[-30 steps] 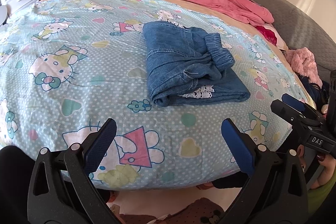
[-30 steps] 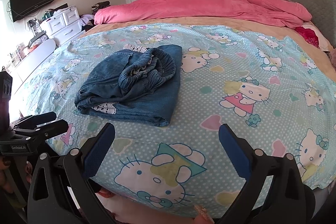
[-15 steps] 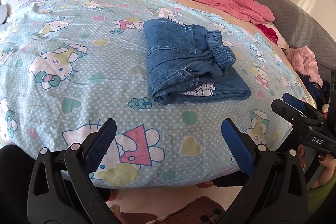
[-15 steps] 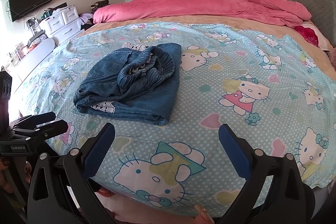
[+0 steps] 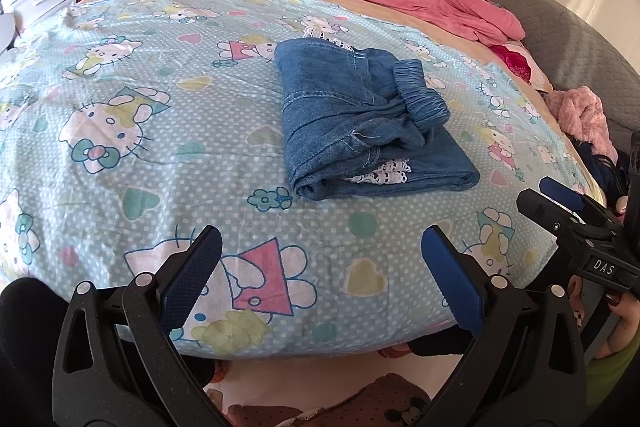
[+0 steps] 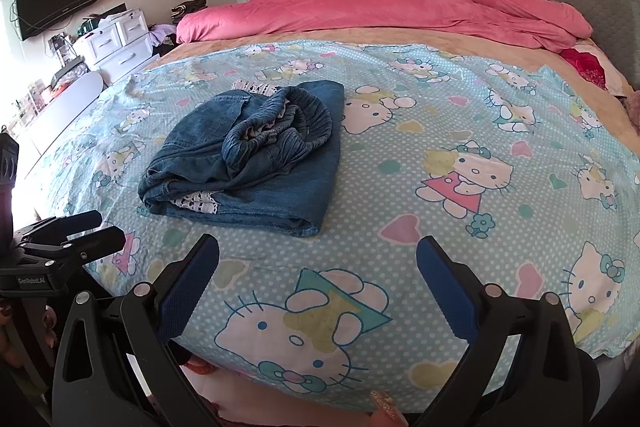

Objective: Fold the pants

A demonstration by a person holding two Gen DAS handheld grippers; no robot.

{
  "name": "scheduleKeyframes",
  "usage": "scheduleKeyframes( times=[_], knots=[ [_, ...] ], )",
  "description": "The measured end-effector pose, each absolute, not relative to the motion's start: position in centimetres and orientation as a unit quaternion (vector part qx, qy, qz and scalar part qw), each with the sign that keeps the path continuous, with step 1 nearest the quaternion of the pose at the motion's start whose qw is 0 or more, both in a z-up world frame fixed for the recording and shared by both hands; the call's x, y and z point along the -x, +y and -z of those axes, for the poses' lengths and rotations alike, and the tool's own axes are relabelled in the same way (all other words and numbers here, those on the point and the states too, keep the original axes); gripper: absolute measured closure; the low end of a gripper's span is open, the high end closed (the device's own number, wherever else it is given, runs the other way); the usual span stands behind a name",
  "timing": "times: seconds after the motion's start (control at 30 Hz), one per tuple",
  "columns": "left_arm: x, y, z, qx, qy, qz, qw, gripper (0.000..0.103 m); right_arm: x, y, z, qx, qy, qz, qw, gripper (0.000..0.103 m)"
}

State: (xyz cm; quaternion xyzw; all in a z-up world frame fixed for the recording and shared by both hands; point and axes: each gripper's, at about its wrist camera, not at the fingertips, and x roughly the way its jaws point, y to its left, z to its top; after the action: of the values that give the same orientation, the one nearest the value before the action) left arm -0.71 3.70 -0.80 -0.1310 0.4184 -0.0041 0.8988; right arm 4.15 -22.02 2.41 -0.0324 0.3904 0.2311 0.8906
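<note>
1. The pants (image 5: 360, 119), blue denim, are seen lying in a compact folded bundle on the bed (image 5: 120, 147), on the cartoon-cat sheet, toward the near edge. The elastic waistband is bunched on top, and a strip of white lace trim shows between the layers at the near end.

2. The left gripper (image 5: 322, 267) is held clear of the bed edge, its fingers (image 5: 192, 267) spread wide with nothing between them. The right gripper (image 6: 318, 271) is held the same way, fingers (image 6: 444, 279) spread and empty. Neither touches the pants.

3. Step judged: the folding appears essentially done, and the bundle is released. The task is reckoned at or very near its end.

4. Next move, if any is wanted: the rumpled waistband on top could be flattened, or the lace tucked in. That would call for a reach forward over the sheet and a light pinch on the top layer only, so that the lower folds are not dragged open.

5. Containers: none holding anything are noted on the bed. White drawers (image 6: 116, 43) stand beyond the far-left side; they look closed and their contents cannot be told.

6. A pink duvet (image 6: 400, 7) is heaped across the far side of the bed, well apart from the pants.
</note>
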Motion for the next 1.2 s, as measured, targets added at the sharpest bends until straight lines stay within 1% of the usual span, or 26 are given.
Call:
scheduleKeyframes(
  times=[0.47,1.2],
  knots=[
    [0.70,3.82,0.74,0.132,0.422,0.002,0.897,0.009,-4.18,-21.98,-2.16,0.037,0.391,-0.227,0.891,0.004],
    [0.62,3.51,0.13,0.107,0.413,-0.029,0.904,0.009,-4.61,-21.81,-1.55,0.046,0.396,-0.221,0.890,0.004]
  ],
)
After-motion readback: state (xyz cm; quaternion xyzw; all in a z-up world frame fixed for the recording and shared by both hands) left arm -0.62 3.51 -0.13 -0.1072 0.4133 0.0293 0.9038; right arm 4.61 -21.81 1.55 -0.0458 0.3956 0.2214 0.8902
